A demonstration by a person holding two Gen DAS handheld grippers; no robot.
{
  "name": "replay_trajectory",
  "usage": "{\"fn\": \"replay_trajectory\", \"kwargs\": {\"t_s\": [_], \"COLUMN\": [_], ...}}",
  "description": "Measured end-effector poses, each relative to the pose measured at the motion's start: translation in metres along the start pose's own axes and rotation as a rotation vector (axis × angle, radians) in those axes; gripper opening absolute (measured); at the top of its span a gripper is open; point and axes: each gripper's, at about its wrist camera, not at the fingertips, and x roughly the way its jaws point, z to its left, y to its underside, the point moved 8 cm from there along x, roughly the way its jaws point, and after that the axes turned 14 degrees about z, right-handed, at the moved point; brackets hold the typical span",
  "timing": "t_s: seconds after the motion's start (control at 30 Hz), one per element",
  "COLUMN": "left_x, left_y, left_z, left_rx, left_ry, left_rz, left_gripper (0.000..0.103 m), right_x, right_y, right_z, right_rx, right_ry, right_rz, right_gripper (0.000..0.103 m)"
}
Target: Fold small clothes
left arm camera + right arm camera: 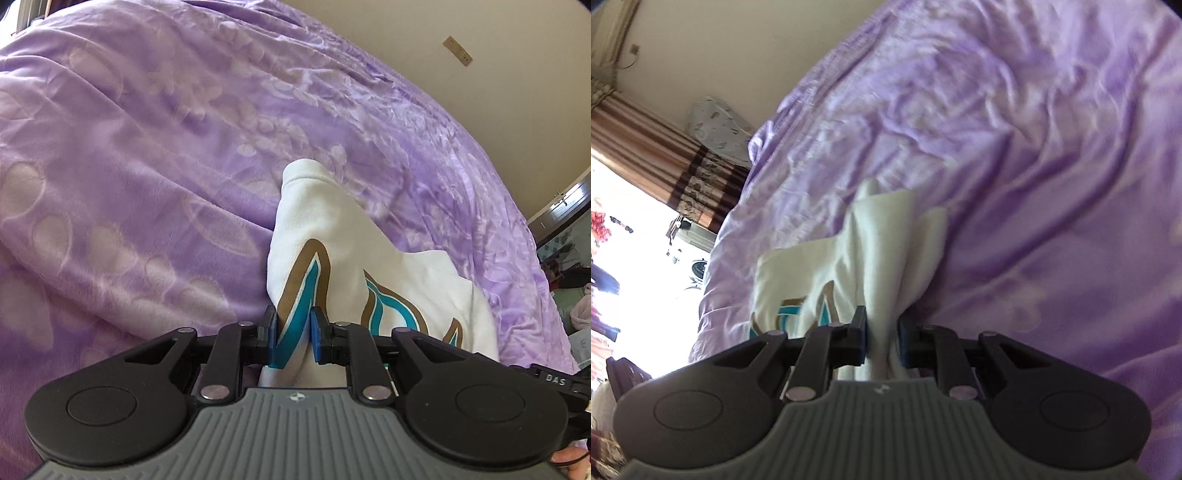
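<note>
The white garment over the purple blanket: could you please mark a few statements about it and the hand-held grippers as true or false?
1. The left hand-held gripper is shut on the white garment. True.
2. The right hand-held gripper is open and holds nothing. False: it pinches a bunched part of the same garment.
3. The garment bears a teal and brown print. True.
4. The purple blanket is plain. False: it has a pale embossed pattern.
5. The garment lies neatly folded. False: it hangs bunched from both grippers.

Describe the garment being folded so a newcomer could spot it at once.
Find the purple blanket covering the bed. Over it the left tool and right tool each pinch one white top. Its teal-and-gold print marks it; nothing else there is white.
</note>
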Motion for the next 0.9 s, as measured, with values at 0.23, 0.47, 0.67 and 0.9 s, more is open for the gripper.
{"fn": "replay_trajectory", "kwargs": {"t_s": [0.23, 0.47, 0.67, 0.9], "left_x": [0.000, 0.019, 0.042, 0.031], "left_y": [-0.015, -0.046, -0.074, -0.079], "left_z": [0.002, 0.007, 0.015, 0.007], "left_rx": [-0.036, -0.140, -0.241, -0.138], "left_ry": [0.030, 0.148, 0.258, 0.223], "left_rz": [0.038, 0.046, 0.045, -0.040], "left_gripper": [0.039, 0.054, 0.051, 0.016], "right_x": [0.003, 0.028, 0.044, 0.037], "right_y": [-0.016, -0.048, -0.071, -0.079], "right_z": [-0.005, -0.011, -0.015, 0.004], "right_rx": [0.024, 0.077, 0.099, -0.052], "right_ry": [-0.042, -0.123, -0.192, -0.152], "right_rz": [0.018, 0.064, 0.084, 0.032], "right_gripper": [0.035, 0.044, 0.044, 0.025]}}
